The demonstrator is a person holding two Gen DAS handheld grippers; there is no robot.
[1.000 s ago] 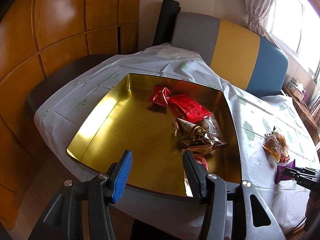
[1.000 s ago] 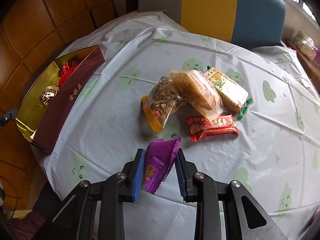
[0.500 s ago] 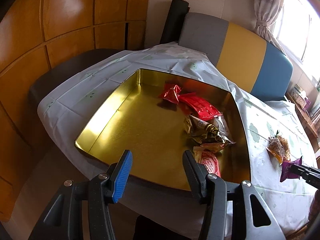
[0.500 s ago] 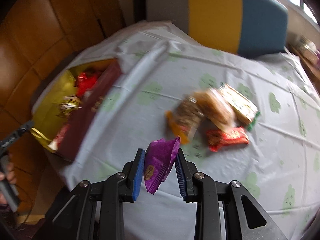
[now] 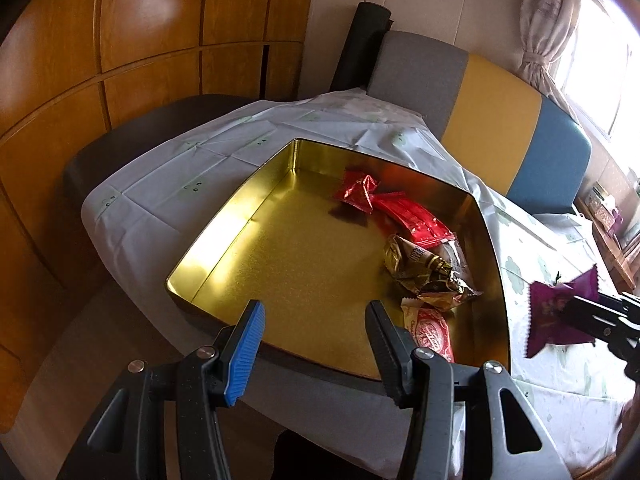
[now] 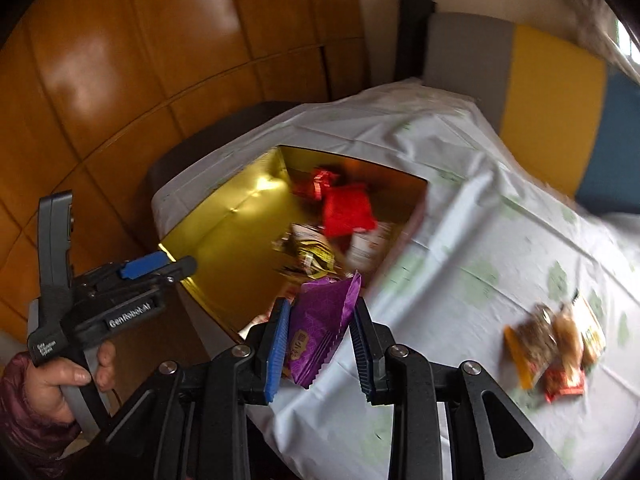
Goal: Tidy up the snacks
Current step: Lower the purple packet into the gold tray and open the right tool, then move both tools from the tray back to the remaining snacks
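A gold tin box (image 5: 224, 236) lies open on the table, also in the right wrist view (image 6: 224, 232). It holds red packets (image 5: 412, 216), a gold-brown packet (image 5: 424, 272) and a red and white packet (image 5: 432, 332). My left gripper (image 5: 316, 344) is open and empty, hovering over the box's near edge; it shows in the right wrist view (image 6: 156, 268). My right gripper (image 6: 320, 336) is shut on a purple snack packet (image 6: 320, 328), held above the table just right of the box. The packet shows at the right of the left wrist view (image 5: 556, 312).
Several snack packets (image 6: 556, 344) lie together on the white tablecloth (image 6: 460, 240) at the right. A grey, yellow and blue bench back (image 5: 500, 120) runs behind the table. Wooden wall panels (image 5: 120, 60) stand to the left.
My right gripper has carried the purple packet left, from by the snack pile to the box's right side. My left gripper has drawn back slightly and stays open.
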